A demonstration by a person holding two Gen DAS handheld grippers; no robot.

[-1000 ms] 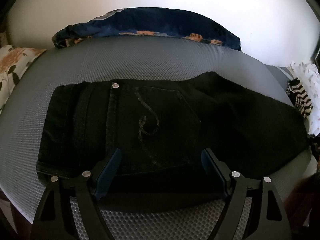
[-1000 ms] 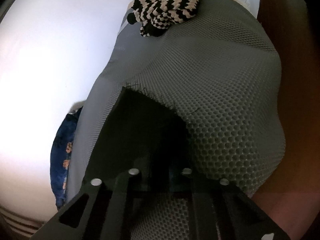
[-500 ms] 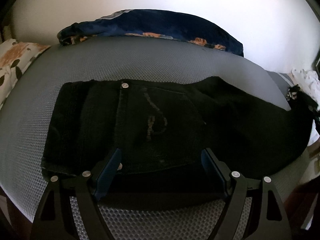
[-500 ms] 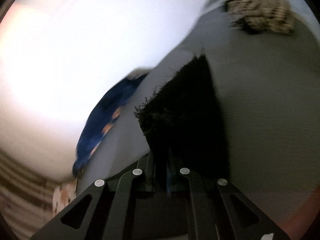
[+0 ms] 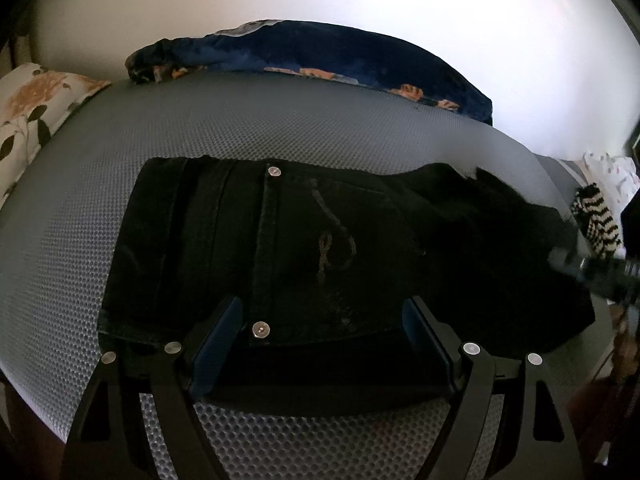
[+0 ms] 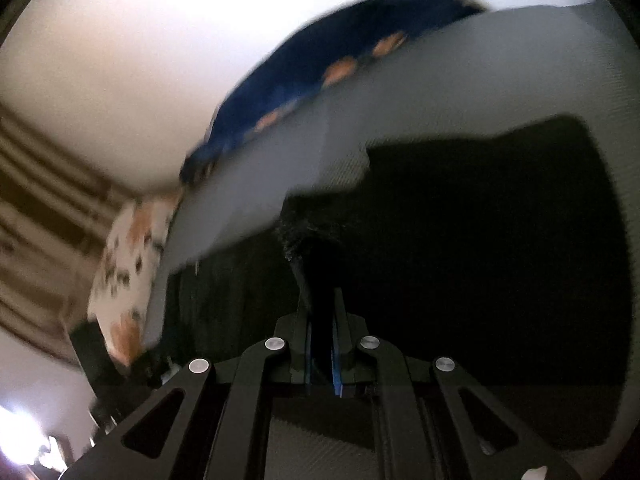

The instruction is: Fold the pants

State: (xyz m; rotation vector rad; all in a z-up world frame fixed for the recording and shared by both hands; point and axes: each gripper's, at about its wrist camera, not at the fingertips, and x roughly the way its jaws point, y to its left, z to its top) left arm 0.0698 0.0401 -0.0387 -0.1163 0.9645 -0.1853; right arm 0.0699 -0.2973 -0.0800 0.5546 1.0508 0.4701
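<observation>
Near edge, left wrist view: left gripper with jaws spread wide, blue-padded fingers either side of the waistband end of the pants, nothing pinched between them; whether the tips press on the cloth cannot be told. Right wrist view: right gripper clamped together on the frayed hem of a pants leg, the leg carried above the rest of the garment, which fills the lower right of that frame. Step in hand, by my reading: bringing the leg end over toward the waist. To do it well, keep the hem taut and level, lay it edge to edge on the waistband, let go only once it lies flat; the left gripper could pin the waist so the denim does not drag. Pants are black denim, stiff, with metal rivets and a looping stitched curl on the pocket. They lie mid-frame on a grey mattress cover with a dimpled honeycomb mesh. Further off: a navy floral blanket bunched along the wall, a floral pillow at upper left, a black-and-cream striped knit at right.
</observation>
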